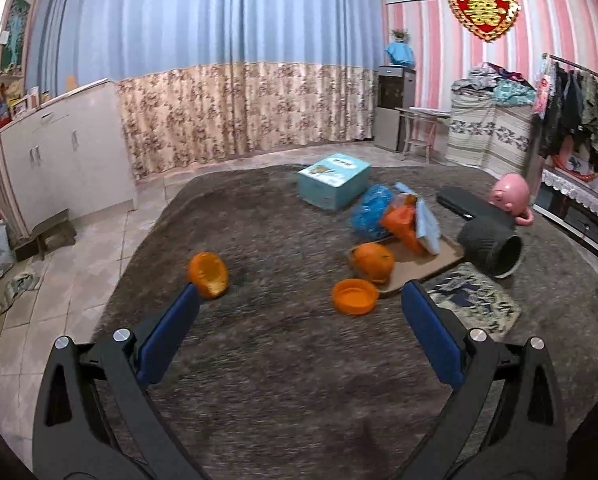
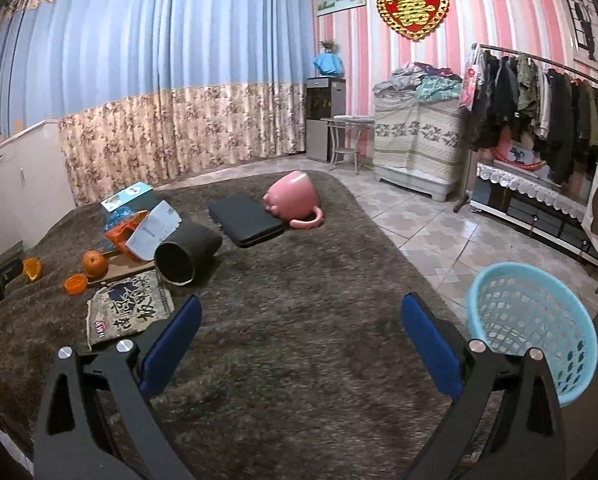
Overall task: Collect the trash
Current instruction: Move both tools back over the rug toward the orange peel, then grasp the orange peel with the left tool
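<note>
With both tools agape and empty, nearest trash noted: orange peel just beyond left tool, left of centre.

L tool agape, R tool agape, both empty

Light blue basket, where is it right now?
The light blue basket shows at lower right of the right wrist view, at the rug's right edge by the tiled floor, just beyond the right gripper.
</note>
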Motion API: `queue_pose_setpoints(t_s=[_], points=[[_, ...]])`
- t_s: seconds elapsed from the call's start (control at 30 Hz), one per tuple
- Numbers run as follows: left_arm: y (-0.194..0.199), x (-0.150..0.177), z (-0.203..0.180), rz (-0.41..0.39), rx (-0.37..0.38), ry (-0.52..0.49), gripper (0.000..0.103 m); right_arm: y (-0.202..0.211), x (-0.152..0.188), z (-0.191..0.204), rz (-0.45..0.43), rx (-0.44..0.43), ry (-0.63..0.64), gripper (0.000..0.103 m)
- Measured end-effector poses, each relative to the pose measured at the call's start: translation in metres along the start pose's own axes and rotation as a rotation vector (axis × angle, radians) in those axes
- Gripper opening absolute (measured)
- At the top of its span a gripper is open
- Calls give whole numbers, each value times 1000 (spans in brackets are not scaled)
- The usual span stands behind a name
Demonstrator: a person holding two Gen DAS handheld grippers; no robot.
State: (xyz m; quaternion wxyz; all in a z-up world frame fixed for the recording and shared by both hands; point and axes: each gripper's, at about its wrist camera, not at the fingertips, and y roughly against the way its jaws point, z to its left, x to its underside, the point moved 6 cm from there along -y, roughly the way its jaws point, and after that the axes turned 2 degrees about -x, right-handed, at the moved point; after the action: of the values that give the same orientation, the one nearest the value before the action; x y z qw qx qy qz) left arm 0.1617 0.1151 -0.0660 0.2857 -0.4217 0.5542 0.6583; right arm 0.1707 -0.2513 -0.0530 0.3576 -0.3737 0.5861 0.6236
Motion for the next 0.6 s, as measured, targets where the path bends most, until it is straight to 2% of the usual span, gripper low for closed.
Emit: queue_pose_setpoints(t_s=[0.13, 0.33, 0.6], points=[[-13, 4, 23, 32, -34, 9, 97, -12, 3, 13, 17, -23, 23, 98], [-43, 12, 43, 116, -42, 31, 97, -34, 6, 35, 55, -63, 72, 98], [-80, 12, 80, 182, -119, 78, 97, -61, 14, 58, 116, -125, 96, 98]])
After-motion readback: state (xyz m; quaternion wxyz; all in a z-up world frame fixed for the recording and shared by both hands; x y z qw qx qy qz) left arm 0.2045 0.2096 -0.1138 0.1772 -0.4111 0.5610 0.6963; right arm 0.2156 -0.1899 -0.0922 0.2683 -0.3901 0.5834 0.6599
